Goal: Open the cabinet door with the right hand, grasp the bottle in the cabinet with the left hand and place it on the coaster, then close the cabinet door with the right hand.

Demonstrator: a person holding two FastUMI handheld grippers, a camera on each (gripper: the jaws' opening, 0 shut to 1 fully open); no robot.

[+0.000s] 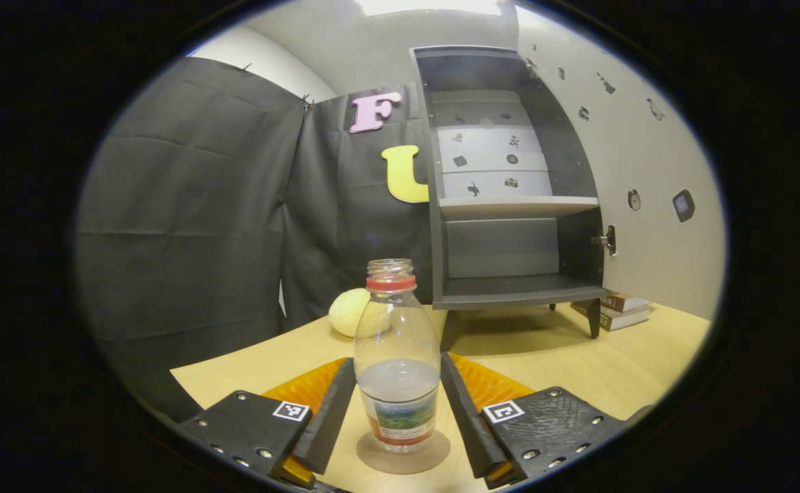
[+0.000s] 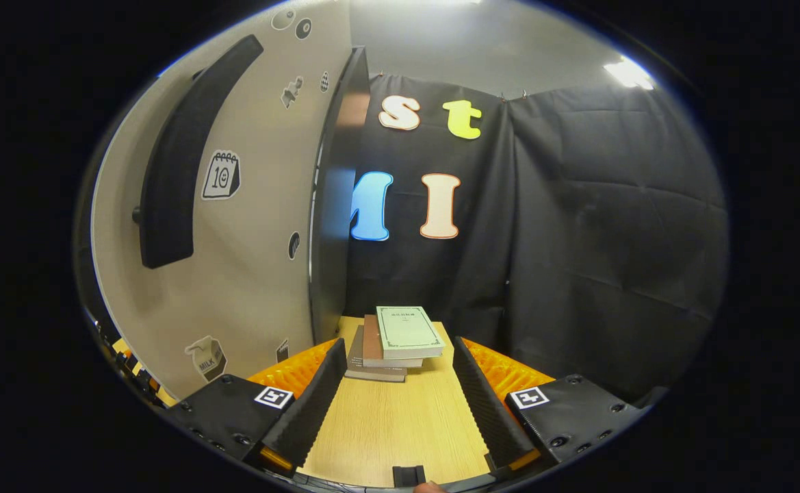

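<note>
A clear bottle (image 1: pixel 398 356) with a red neck ring and no cap stands upright on a round brown coaster (image 1: pixel 434 457) on the wooden table. My left gripper (image 1: pixel 397 361) has a finger against each side of the bottle. Behind it the dark cabinet (image 1: pixel 509 287) stands with its shelves bare and its door (image 1: pixel 646 205) swung out to the right. In the right gripper view, my right gripper (image 2: pixel 397 359) is open over the table. The door's outer face (image 2: pixel 249 260) with its long black handle (image 2: pixel 181 157) rises to that gripper's left.
A pale yellow round object (image 1: pixel 346 311) lies behind the bottle, left of the cabinet. A stack of books (image 2: pixel 400 339) sits just ahead of the right gripper, beside the door's edge; the books (image 1: pixel 618 309) also show under the open door.
</note>
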